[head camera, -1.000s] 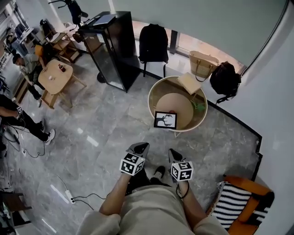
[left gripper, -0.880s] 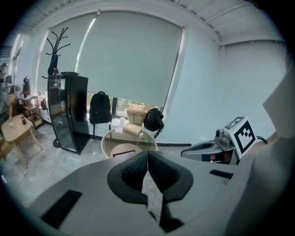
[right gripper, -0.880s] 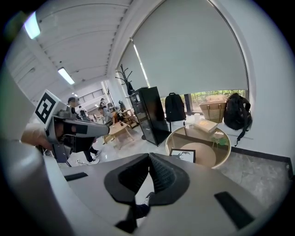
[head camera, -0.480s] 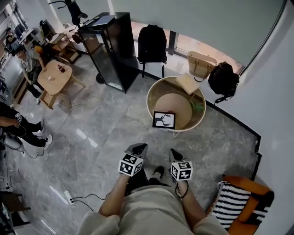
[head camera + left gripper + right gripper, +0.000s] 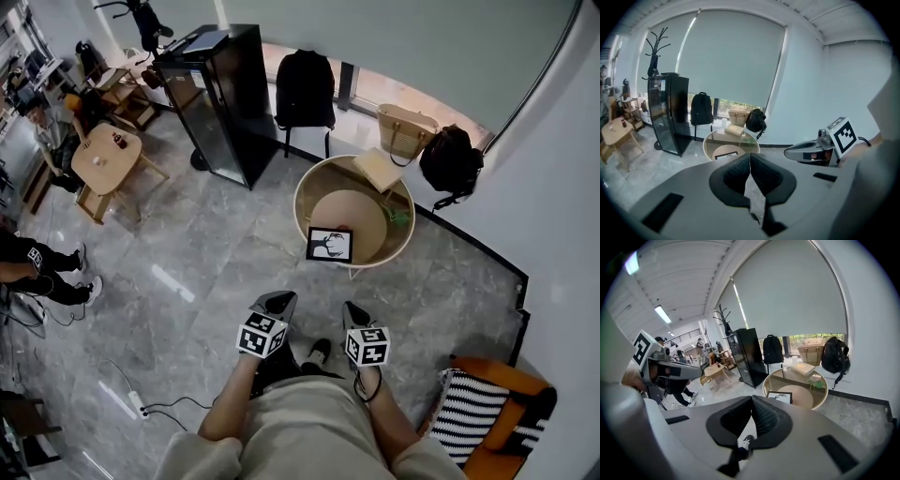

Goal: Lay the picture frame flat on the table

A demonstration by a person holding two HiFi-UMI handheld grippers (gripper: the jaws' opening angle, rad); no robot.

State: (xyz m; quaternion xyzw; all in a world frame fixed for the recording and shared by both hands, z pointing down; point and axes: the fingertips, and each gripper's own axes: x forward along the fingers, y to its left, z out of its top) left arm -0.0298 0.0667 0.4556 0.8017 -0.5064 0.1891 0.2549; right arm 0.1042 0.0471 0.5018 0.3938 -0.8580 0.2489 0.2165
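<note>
**Both grippers closed, frame still standing**

Head view: you hold the left gripper (image 5: 279, 297) and the right gripper (image 5: 350, 307) side by side over the grey marble floor (image 5: 216, 253). Both are well apart from the black-edged picture frame (image 5: 329, 245), which stands tilted at the near rim of the round glass-topped table with a pale wooden rim (image 5: 298, 192).

Left gripper view: its jaws meet with nothing between them (the frame shows beyond).

Right gripper view: these jaws are together too, and empty.
</note>
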